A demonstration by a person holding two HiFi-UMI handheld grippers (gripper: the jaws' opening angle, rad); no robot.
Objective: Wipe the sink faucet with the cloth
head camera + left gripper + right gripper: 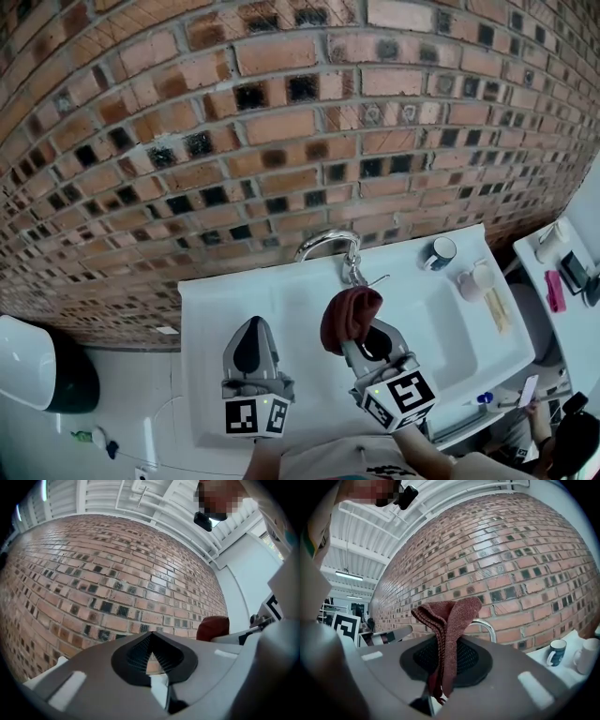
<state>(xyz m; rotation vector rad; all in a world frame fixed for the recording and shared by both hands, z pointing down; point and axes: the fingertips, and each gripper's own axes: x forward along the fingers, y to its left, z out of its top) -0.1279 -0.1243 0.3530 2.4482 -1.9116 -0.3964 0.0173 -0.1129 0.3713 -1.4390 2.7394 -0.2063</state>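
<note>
The right hand-held gripper (364,345) is clamped on the cloth (350,315). It pinches the cloth low down, so most of the fabric stands bunched above the jaws as a soft pad pointing at the faucet (330,244). That grip seems meant to put cloth, not hard jaw, against the metal. The cloth hangs over the middle of the white sink (208,309), near the faucet and just on its near side, and no contact shows between them, so I judge that the wiping has not begun. The left hand-held gripper (252,330) hovers over the left part of the sink with its jaws together and nothing between them. It is probably kept to one side to leave the right one room. The cloth (449,618) is a dark reddish-brown knit with a fine ribbed weave. It is folded over on itself so that doubled edges show at the top, and a short tail trails below the jaws. The faucet (486,626) is a polished chrome arch at the far edge of the sink, close to the brick wall (281,122). A dark mug (556,651) and a white one (586,656) stand well off to its right, clear of the wiping path.
</note>
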